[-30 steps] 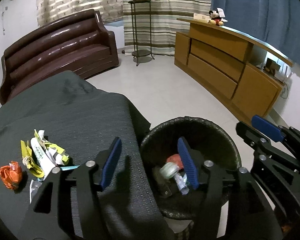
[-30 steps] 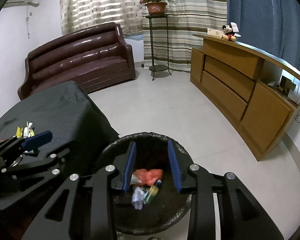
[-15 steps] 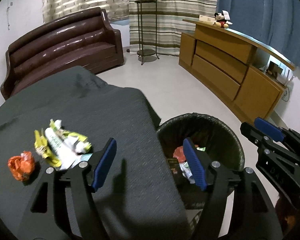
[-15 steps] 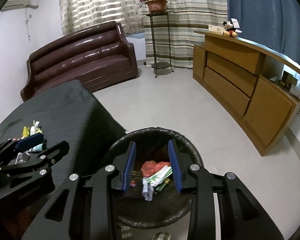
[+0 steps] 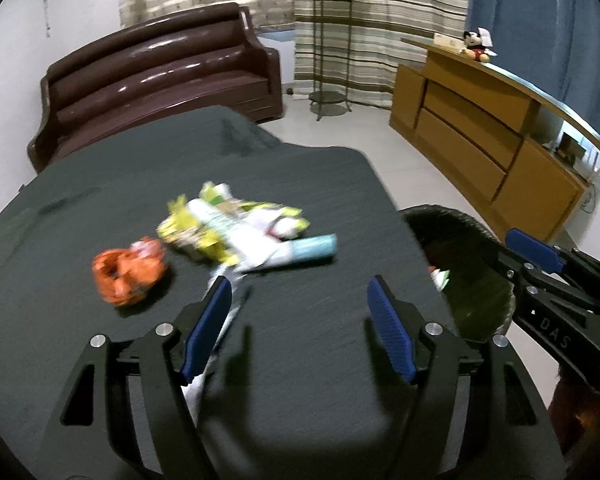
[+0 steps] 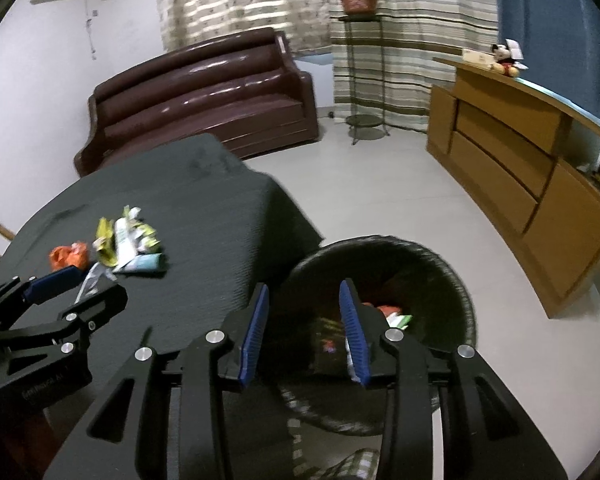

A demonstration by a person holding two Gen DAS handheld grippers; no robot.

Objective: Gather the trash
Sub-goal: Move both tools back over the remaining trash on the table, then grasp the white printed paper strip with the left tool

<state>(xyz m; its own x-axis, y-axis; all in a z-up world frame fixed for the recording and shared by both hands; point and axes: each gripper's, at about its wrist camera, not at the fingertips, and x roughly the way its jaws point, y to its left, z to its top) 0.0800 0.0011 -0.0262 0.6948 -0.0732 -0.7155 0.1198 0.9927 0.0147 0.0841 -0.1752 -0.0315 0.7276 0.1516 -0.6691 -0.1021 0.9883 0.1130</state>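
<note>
dim indoor light | motion blur | fisheye edges bent, dark corners

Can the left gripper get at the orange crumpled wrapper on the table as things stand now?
Probably yes. The left gripper is open and empty, low over the dark tablecloth. The orange crumpled wrapper lies uncovered just ahead to its left, apart from the wrapper pile. Nothing blocks the way.

The pile of wrappers [image 5: 236,232] near the middle of the table [image 5: 320,400] is smeared by motion, so its printing cannot be read. The trash bin [image 6: 452,280] hides its contents behind the right gripper [image 6: 304,328]; its near rim is blurred.
</note>
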